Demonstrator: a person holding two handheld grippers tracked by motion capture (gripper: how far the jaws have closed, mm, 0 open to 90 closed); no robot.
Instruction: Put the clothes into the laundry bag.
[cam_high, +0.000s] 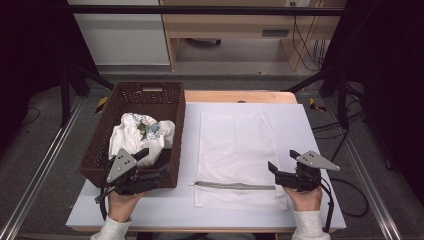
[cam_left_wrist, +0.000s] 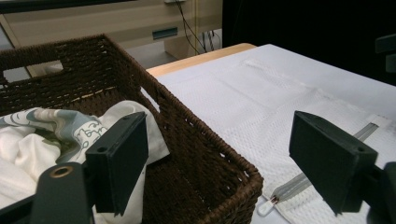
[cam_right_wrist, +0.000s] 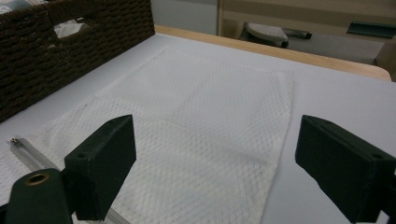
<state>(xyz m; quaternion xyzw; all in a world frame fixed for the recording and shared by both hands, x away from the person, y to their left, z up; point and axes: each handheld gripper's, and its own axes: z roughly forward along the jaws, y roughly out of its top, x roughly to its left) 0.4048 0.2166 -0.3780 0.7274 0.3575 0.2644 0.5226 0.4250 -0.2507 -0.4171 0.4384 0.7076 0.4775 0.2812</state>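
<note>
Tabletop, white cover. Mesh laundry bag flat at centre, zipper along 6 o'clock edge. Wicker basket at 9 o'clock, white clothes inside, likely crumpled shirt. Left gripper over basket's near corner, fingers apart, empty. Right gripper at bag's 4 o'clock corner, fingers apart, empty.

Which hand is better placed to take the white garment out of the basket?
Left: its tongs stand open at the basket, close to the garment. The right tongs hover at the mesh bag.
</note>
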